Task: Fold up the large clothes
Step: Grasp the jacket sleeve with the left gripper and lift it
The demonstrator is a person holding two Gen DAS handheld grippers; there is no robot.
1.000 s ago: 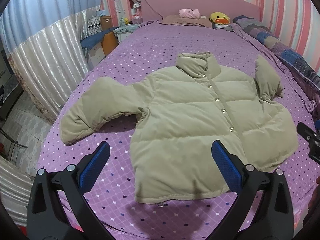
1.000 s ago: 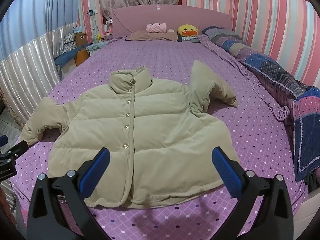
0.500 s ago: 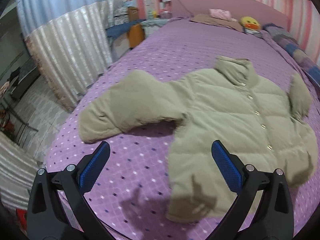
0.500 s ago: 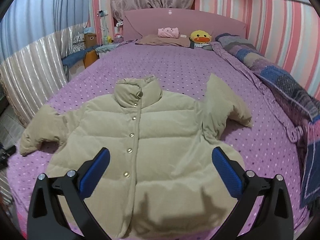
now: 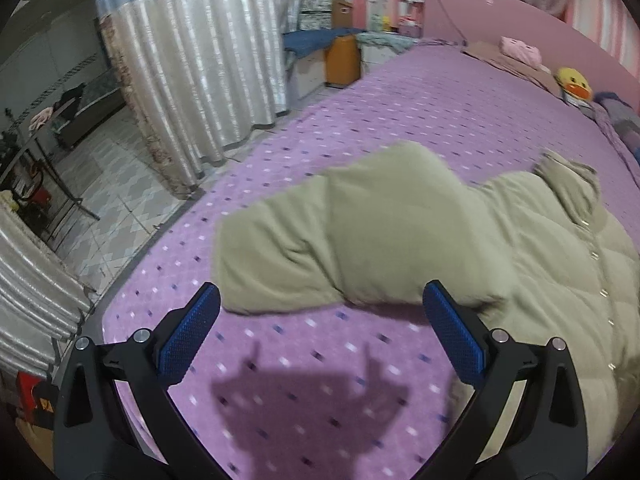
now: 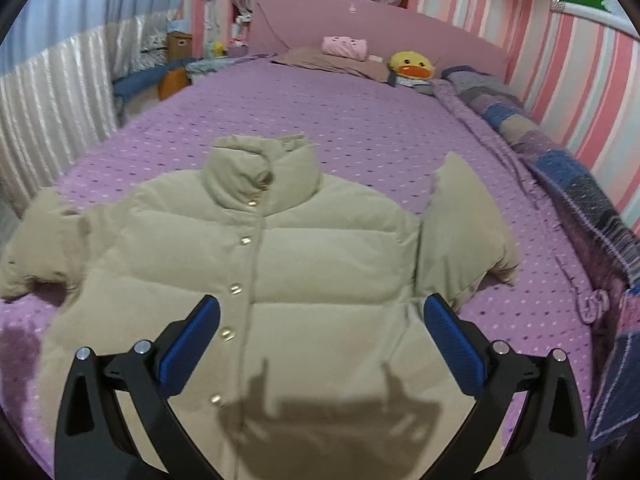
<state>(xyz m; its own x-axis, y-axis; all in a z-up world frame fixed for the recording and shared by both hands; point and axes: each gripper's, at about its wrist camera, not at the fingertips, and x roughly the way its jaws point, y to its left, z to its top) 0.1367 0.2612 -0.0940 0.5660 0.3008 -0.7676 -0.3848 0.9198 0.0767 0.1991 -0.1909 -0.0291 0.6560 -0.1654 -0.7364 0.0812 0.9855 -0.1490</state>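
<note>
A beige quilted puffer jacket (image 6: 280, 264) with a stand-up collar and snap buttons lies front-up, spread flat on the purple dotted bedspread (image 6: 360, 120); the left gripper (image 5: 320, 328), its blue-padded fingers spread wide and holding nothing, hangs over bare bedspread just short of the jacket's outstretched sleeve (image 5: 332, 236); the right gripper (image 6: 322, 332), equally spread and empty, hovers above the jacket's lower front, casting its shadow there; the other sleeve (image 6: 460, 232) lies bent beside the body.
</note>
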